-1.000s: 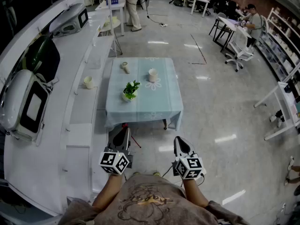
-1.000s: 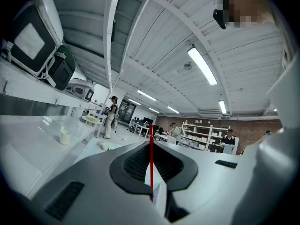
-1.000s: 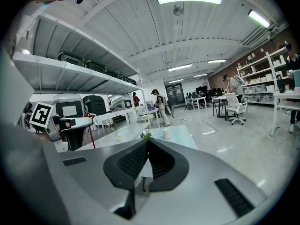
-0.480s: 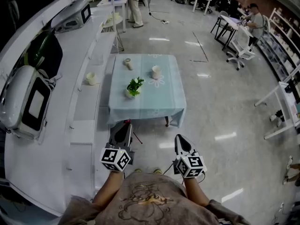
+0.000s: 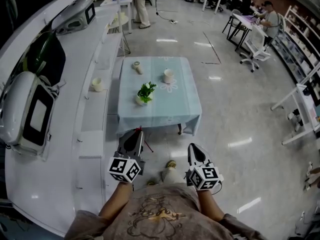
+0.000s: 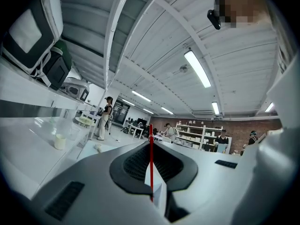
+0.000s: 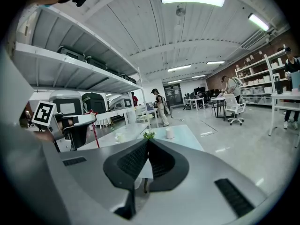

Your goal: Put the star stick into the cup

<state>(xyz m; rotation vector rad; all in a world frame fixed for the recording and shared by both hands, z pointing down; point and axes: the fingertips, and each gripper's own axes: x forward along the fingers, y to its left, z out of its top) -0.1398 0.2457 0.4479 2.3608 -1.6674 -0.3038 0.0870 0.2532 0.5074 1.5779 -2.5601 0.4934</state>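
one plant (image 5: 145, 91) near cup (image 5: 169, 76); left tool (image 5: 139, 133) clamps star stick (image 6: 151, 168), right tool (image 5: 193, 147) closed empty

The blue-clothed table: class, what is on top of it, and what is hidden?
On the table stand a small potted plant and a white cup; a pale object lies near the far left corner. The cloth covers the tabletop; the cup's inside does not show.

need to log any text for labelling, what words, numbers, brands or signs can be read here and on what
No readable text anywhere.
Shirt print: too blurred to read.
Left marker cube, right marker cube: black-and-white square patterns, no letters or numbers.
Items on the far shelves: too small to read.
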